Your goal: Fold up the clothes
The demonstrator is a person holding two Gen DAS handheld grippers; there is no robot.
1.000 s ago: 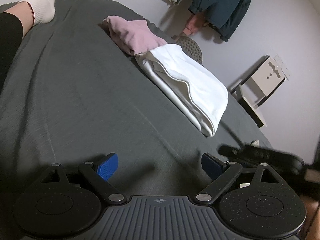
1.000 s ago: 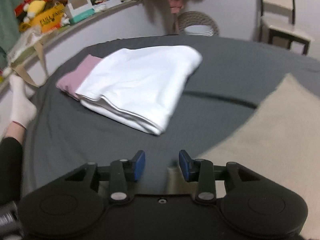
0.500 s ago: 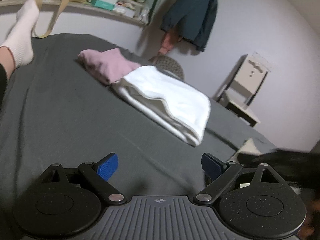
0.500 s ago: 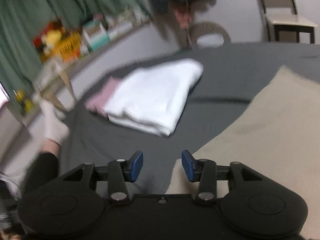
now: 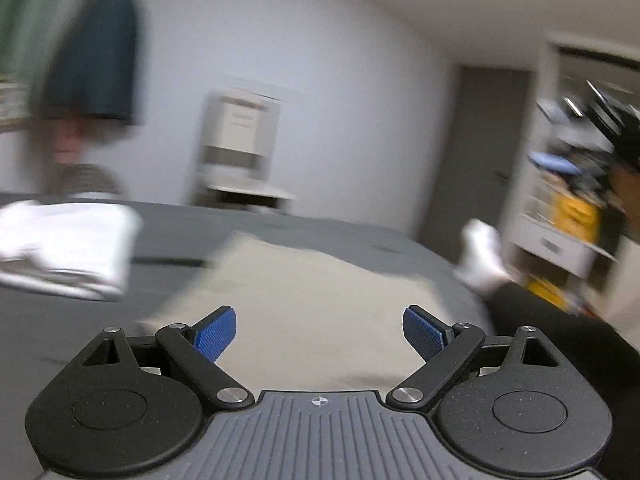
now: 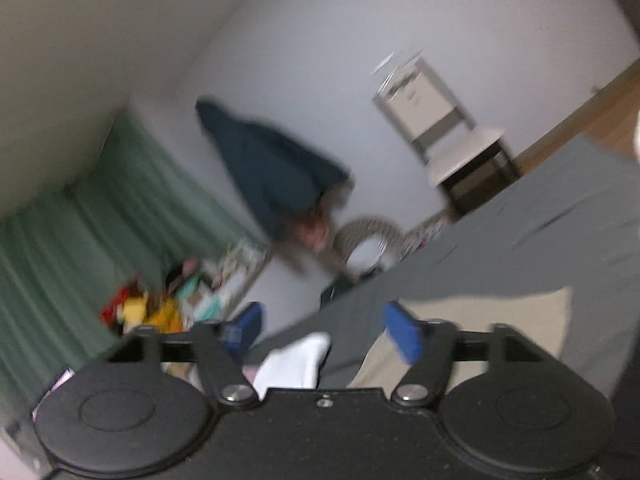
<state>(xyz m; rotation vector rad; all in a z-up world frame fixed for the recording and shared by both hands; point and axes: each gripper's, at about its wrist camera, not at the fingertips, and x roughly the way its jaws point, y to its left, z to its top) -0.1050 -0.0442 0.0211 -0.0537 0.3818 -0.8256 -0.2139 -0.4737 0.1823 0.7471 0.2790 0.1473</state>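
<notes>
A beige garment (image 5: 304, 304) lies spread on the dark grey bed (image 5: 60, 328), straight ahead of my left gripper (image 5: 320, 332), which is open and empty above it. A folded white garment (image 5: 68, 240) rests on the bed at the left. My right gripper (image 6: 324, 332) is open and empty, raised and tilted toward the wall. Below its fingers I see a corner of the white garment (image 6: 296, 364) and part of the beige garment (image 6: 480, 320). Both views are blurred by motion.
A person's white-socked foot (image 5: 480, 256) and dark trouser leg (image 5: 560, 320) lie on the bed at the right. A pale chair (image 5: 240, 152) stands by the wall, a dark jacket (image 6: 272, 168) hangs there, and a woven basket (image 6: 368, 244) sits beside the bed. Shelves (image 5: 568, 208) stand at right.
Both grippers have swung fast. The left one turned right, from the folded pile to the beige garment. The right one tilted upward toward the wall, and its fingers opened wider.
</notes>
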